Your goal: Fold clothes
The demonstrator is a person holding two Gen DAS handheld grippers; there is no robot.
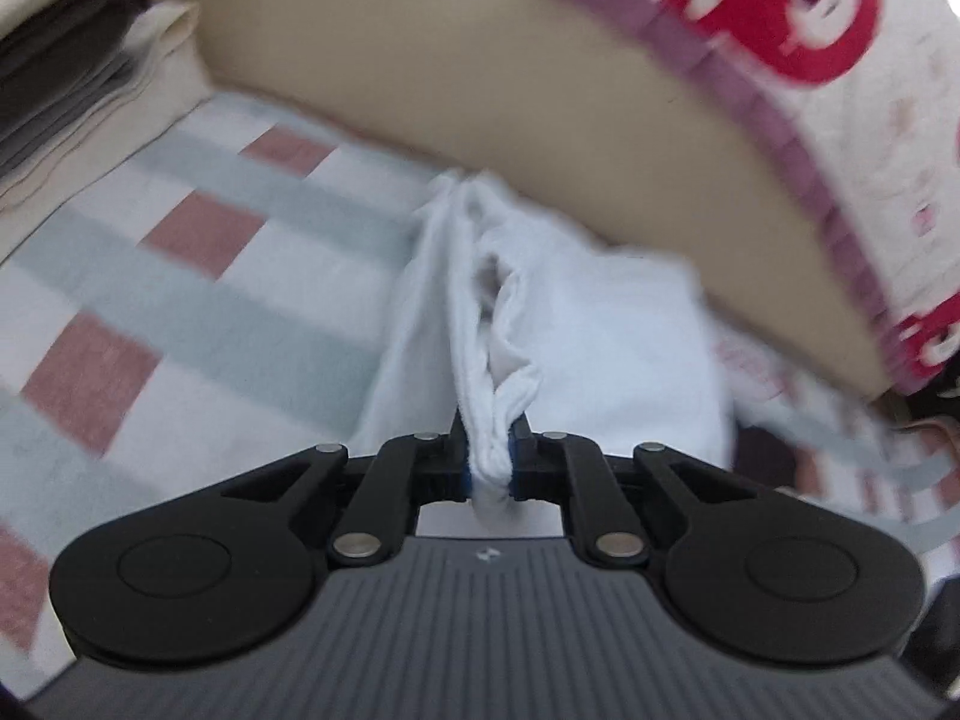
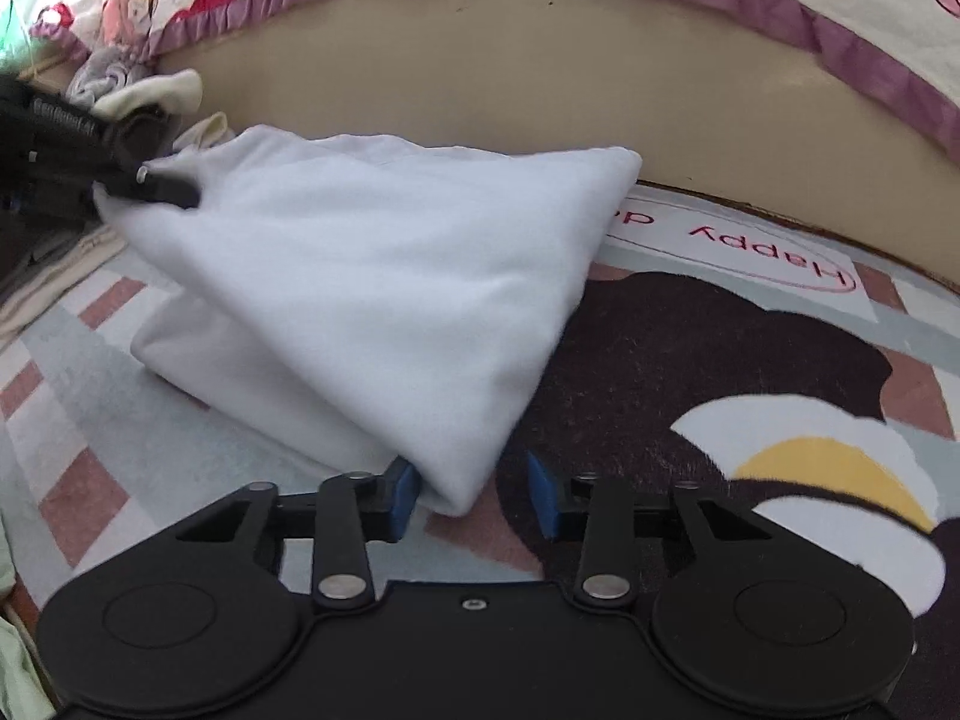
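A white garment (image 1: 600, 330) lies partly folded on a checked rug beside a bed. In the left wrist view a bunched edge of it runs up into my left gripper (image 1: 492, 456), which is shut on that fold. The right wrist view shows the same white garment (image 2: 372, 276) stretched between two corners: the far left corner is pinched by my left gripper (image 2: 150, 186), and the near corner hangs between the blue pads of my right gripper (image 2: 474, 492). The right jaws stand apart; the left pad touches the cloth and the right pad is clear of it.
A stack of folded clothes (image 1: 72, 78) rises at the left. Loose garments (image 2: 150, 96) lie by the bed at the far left. The beige bed side (image 2: 540, 78) with a purple-frilled sheet (image 2: 840, 30) bounds the far edge. The rug (image 2: 720, 360) spreads to the right.
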